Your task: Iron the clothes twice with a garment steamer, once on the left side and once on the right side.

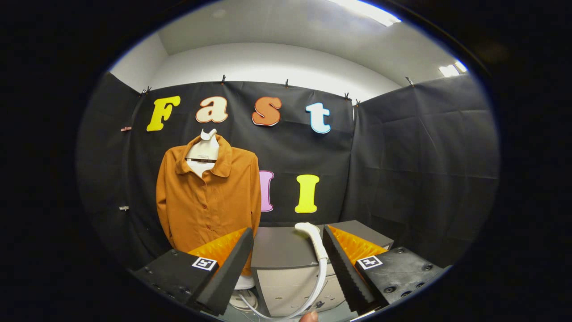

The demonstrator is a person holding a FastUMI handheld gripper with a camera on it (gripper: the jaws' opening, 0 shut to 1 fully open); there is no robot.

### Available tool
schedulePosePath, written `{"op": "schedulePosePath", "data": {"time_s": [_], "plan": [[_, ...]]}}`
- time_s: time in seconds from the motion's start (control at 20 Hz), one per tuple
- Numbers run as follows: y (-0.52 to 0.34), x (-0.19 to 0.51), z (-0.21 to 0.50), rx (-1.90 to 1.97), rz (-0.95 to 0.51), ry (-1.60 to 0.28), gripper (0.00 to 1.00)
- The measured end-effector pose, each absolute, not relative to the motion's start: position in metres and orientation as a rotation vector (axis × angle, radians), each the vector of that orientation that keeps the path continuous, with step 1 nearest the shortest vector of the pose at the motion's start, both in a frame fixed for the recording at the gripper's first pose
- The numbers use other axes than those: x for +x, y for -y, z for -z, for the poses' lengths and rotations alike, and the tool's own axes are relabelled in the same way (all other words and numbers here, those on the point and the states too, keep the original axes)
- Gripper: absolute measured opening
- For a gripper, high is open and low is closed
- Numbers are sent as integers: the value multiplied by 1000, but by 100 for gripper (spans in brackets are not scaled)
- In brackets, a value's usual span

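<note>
We see our gripper (288, 264) with its two fingers wide apart, and nothing is held between them. Each finger has a black pad and an orange part behind it. Between the fingers, close to the right finger (346, 273), stands a white steamer (315, 243). We cannot tell if the steamer touches that finger. A white hose (308, 299) curves down from the steamer toward the bottom. The steamer leans against a grey cabinet (279, 248) with pale drawers on its front. The cabinet sits just ahead of the fingers. An orange shirt (208, 197) hangs beyond the left finger (228, 268), to the left of the cabinet. It has a collar and a row of buttons down the front. The shirt hangs on a white hanger (203, 150), in front of the black cloth wall (415, 170). Below the shirt, near the left finger, we see a white round base (243, 290). A fingertip (309, 317) of a person peeks in at the very bottom, under the hose.
</note>
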State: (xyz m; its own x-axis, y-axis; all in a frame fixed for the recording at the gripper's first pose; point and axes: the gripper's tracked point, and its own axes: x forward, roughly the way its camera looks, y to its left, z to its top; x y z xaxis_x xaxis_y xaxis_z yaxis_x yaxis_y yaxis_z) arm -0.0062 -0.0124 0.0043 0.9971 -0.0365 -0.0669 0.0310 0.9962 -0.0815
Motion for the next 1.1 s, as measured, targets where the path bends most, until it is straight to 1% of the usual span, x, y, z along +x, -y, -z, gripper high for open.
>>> {"op": "schedulePosePath", "data": {"time_s": [0.15,0.25,0.4,0.55,0.8,1.1], "plan": [[25,18,-16,-108,7,-91,98],[44,40,-19,-139,25,-124,98],[58,78,-1,-132,2,-230,98],[77,118,38,-124,-37,-380,98],[120,175,128,-90,-51,-655,99],[139,231,202,-34,-68,-848,99]]}}
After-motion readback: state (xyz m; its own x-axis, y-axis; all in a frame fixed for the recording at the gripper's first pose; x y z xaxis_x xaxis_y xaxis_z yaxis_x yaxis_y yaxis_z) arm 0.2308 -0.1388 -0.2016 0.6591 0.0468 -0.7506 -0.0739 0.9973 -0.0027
